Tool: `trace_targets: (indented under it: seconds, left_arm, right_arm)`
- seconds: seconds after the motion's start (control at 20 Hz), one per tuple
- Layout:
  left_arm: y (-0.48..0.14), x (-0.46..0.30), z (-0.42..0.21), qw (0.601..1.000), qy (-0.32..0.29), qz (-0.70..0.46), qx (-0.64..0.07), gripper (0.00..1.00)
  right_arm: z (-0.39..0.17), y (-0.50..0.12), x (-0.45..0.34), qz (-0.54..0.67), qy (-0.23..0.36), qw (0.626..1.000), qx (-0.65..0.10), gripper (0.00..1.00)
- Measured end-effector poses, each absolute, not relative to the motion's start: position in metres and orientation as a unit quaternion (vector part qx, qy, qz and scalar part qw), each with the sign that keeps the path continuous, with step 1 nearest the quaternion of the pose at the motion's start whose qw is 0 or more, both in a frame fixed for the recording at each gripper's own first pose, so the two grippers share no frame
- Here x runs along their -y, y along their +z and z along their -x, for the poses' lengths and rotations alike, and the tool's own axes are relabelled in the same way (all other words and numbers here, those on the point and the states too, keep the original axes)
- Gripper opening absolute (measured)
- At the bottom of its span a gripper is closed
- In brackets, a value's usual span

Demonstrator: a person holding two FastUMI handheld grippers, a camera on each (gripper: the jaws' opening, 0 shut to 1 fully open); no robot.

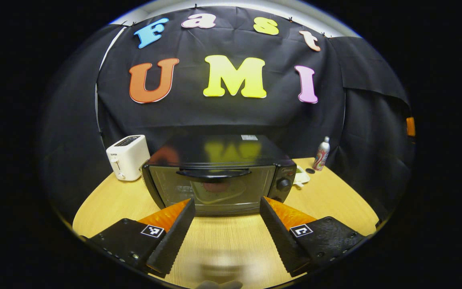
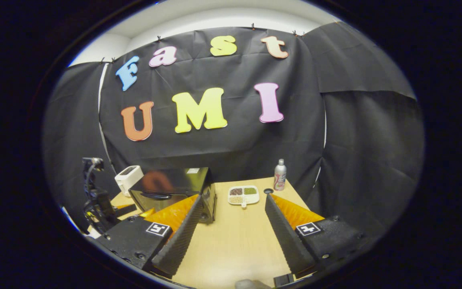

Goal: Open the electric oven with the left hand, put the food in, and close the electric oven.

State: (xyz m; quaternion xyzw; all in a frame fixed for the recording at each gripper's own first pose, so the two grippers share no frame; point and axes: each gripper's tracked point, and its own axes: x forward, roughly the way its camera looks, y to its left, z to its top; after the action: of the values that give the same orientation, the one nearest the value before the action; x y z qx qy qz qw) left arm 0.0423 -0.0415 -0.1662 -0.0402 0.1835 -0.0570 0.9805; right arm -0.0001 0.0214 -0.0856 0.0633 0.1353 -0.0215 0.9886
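The black electric oven (image 1: 219, 180) stands in the middle of the wooden table (image 1: 331, 200) with its glass door shut and the dark handle (image 1: 213, 173) along the door's top. My left gripper (image 1: 227, 200) is open just in front of the door, nothing between its fingers. In the right gripper view the oven (image 2: 175, 186) is at the left, and a white divided dish of food (image 2: 243, 195) lies on the table to its right. My right gripper (image 2: 234, 197) is open and empty, short of the dish. The left gripper (image 2: 94, 204) appears at the far left edge.
A white toaster (image 1: 127, 157) stands left of the oven. A slim bottle (image 2: 280, 174) stands at the back right with a small dark cap (image 2: 268, 191) beside it. The oven's knobs (image 1: 283, 184) are on its right side. Bare table (image 2: 235, 237) lies under the right gripper.
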Motion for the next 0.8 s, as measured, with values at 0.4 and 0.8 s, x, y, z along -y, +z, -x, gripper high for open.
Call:
trace_targets:
  seconds: [0.4,0.8]
  left_arm:
    - [-0.037,0.052,0.011,0.994,-0.046,0.055,-0.078,0.96]
    - [0.05,0.068,0.101,0.999,-0.001,0.034,-0.004,0.95]
  right_arm:
    - [0.026,-0.032,0.005,-0.044,-0.001,0.996,-0.079,0.96]
    - [0.075,0.004,0.063,-0.019,0.001,0.999,-0.027,0.96]
